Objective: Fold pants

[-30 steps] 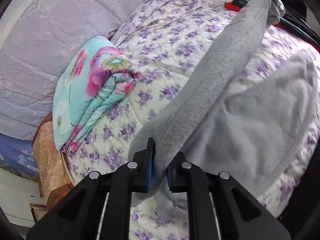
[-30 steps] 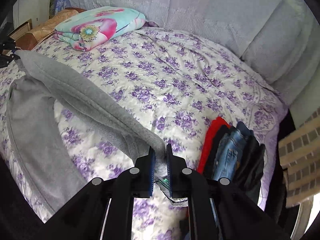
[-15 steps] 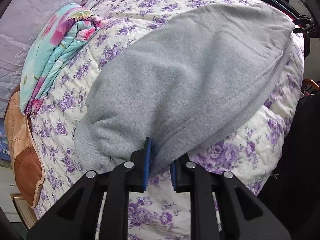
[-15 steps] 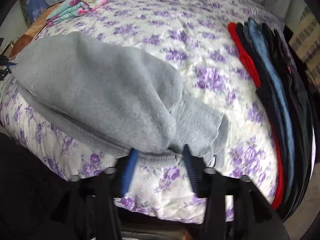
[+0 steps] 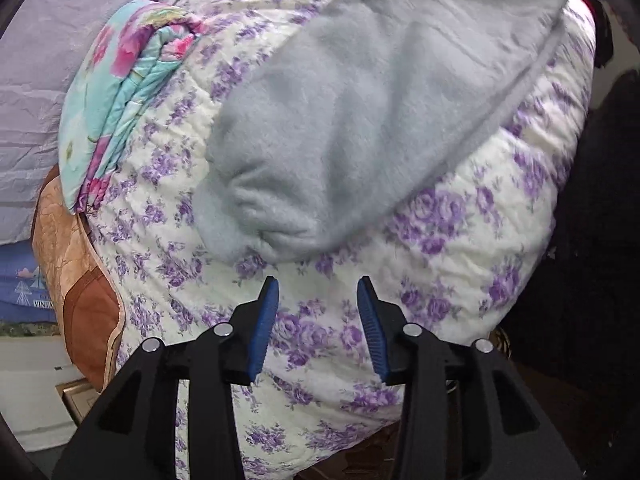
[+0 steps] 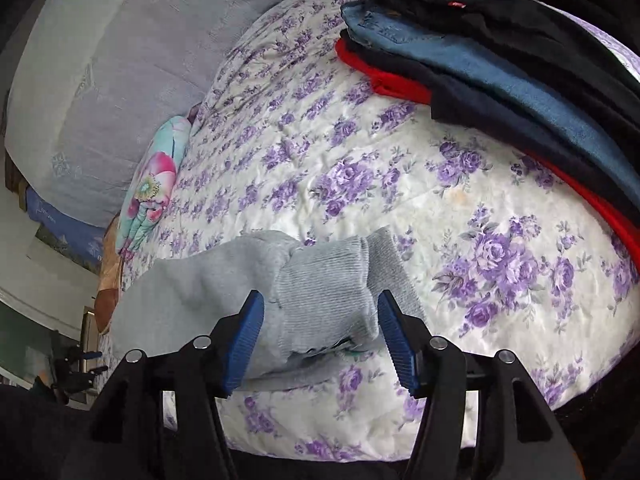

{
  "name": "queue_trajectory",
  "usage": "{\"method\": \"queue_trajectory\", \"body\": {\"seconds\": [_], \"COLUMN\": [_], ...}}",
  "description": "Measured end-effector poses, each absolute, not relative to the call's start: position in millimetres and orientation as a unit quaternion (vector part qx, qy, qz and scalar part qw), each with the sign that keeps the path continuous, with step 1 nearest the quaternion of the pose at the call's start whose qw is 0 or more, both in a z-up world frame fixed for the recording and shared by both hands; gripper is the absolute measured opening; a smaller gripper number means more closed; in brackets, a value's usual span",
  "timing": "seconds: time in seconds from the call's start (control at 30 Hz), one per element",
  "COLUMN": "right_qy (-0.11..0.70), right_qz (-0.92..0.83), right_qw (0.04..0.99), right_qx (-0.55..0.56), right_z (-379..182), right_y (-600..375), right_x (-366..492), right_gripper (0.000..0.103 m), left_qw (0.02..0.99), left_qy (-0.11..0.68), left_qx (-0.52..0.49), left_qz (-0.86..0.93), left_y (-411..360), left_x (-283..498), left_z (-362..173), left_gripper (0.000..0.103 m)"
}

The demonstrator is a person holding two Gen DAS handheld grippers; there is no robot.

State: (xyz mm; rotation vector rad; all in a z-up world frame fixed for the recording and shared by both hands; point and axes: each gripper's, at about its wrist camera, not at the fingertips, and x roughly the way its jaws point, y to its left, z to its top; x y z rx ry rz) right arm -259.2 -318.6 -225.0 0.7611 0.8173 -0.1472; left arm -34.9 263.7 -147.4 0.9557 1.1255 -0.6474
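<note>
Grey pants (image 5: 360,120) lying flat on bed (image 5: 460,248), already doubled over, long axis running away from left gripper (image 5: 316,292) toward far upper right of its view. Left gripper spread wide, empty, hovering just short of near bunched end of pants, not touching, cloth straight ahead and slightly up-frame. Right gripper (image 6: 320,308) also spread wide, ribbed cuff end (image 6: 332,288) sitting between its fingers, no clamp on it, contact with pads unclear. Pants body stretching off to left of right view (image 6: 192,280), so the two grippers at opposite ends of the same long axis. Next fold likely end-to-end along that axis; right gripper nearer to a grab, cuff already between the fingers; left needs a short push forward first. Stack of dark, blue and red clothes (image 6: 500,60) well apart at far edge, folded floral quilt (image 5: 120,100) beside pants but not touching
</note>
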Motion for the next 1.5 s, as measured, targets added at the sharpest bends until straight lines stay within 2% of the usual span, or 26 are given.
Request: {"method": "queue_trajectory", "body": {"seconds": [0.03,0.07,0.1,0.13,0.2,0.23,0.3,0.47,0.6,0.63,0.7,0.87,0.97,1.07,1.17,1.23,1.3,1.37,1.4,1.5], "right_qy": [0.390,0.391,0.397,0.408,0.423,0.423,0.409,0.380,0.367,0.368,0.373,0.470,0.512,0.514,0.477,0.427,0.401,0.401,0.418,0.485], "right_qz": [-0.065,-0.058,-0.056,-0.056,-0.051,-0.043,-0.030,-0.011,-0.005,-0.013,-0.036,-0.088,-0.107,-0.151,-0.151,-0.094,-0.021,0.023,0.017,-0.043], "right_qw": [0.841,0.837,0.831,0.825,0.820,0.821,0.823,0.855,0.882,0.883,0.879,0.835,0.815,0.819,0.847,0.874,0.883,0.868,0.853,0.809], "right_qx": [0.369,0.379,0.385,0.388,0.382,0.382,0.393,0.352,0.296,0.292,0.296,0.271,0.251,0.206,0.180,0.212,0.244,0.291,0.312,0.331], "right_z": [-232.7,-240.9,-248.8,-255.7,-261.1,-258.9,-248.7,-198.7,-149.2,-144.4,-145.8,-219.8,-252.0,-232.5,-191.1,-169.2,-167.9,-189.5,-210.6,-269.8], "right_y": [-320.3,-323.0,-323.5,-321.8,-315.3,-313.9,-313.9,-302.0,-298.0,-303.2,-320.1,-330.1,-316.6,-312.6,-300.3,-282.3,-259.9,-248.7,-253.1,-270.5], "right_x": [-251.9,-244.2,-237.2,-231.6,-228.4,-228.6,-236.5,-240.2,-245.6,-248.7,-255.9,-242.6,-240.0,-243.6,-239.5,-229.7,-212.4,-194.9,-191.6,-200.2], "right_gripper": [0.060,0.059,0.058,0.048,0.039,0.028,0.024,0.020,0.019,0.018,0.009,0.010,0.019,0.027,0.036,0.055,0.058,0.058,0.057,0.017], "left_qw": [0.707,0.724,0.743,0.763,0.786,0.794,0.795,0.776,0.766,0.762,0.748,0.722,0.707,0.706,0.716,0.724,0.734,0.744,0.750,0.759], "left_qy": [0.495,0.481,0.462,0.441,0.418,0.411,0.412,0.414,0.394,0.384,0.372,0.390,0.449,0.475,0.468,0.467,0.468,0.470,0.473,0.510], "left_qx": [0.416,0.405,0.396,0.389,0.376,0.366,0.345,0.339,0.289,0.284,0.283,0.302,0.286,0.277,0.246,0.225,0.210,0.198,0.192,0.180], "left_qz": [-0.288,-0.284,-0.278,-0.268,-0.256,-0.260,-0.282,-0.335,-0.417,-0.438,-0.472,-0.485,-0.465,-0.446,-0.457,-0.455,-0.445,-0.432,-0.420,-0.361], "left_y": [255.7,244.9,231.1,215.4,185.2,170.3,140.9,73.4,39.6,32.2,17.5,0.8,6.5,18.0,30.8,39.4,51.1,65.7,76.9,115.2], "left_x": [-30.1,-25.8,-21.6,-18.0,-11.7,-8.9,-6.1,-21.5,-47.1,-55.8,-70.5,-79.4,-58.8,-52.5,-55.3,-55.9,-55.0,-52.8,-50.9,-41.0], "left_z": [-140.0,-133.2,-127.4,-123.7,-125.7,-129.2,-141.3,-174.1,-158.2,-154.0,-151.1,-178.3,-206.9,-220.1,-204.7,-195.5,-191.1,-189.6,-192.2,-218.8], "left_gripper": [0.048,0.058,0.063,0.068,0.069,0.069,0.069,0.069,0.069,0.069,0.069,0.070,0.070,0.070,0.070,0.070,0.071,0.074,0.076,0.077]}}
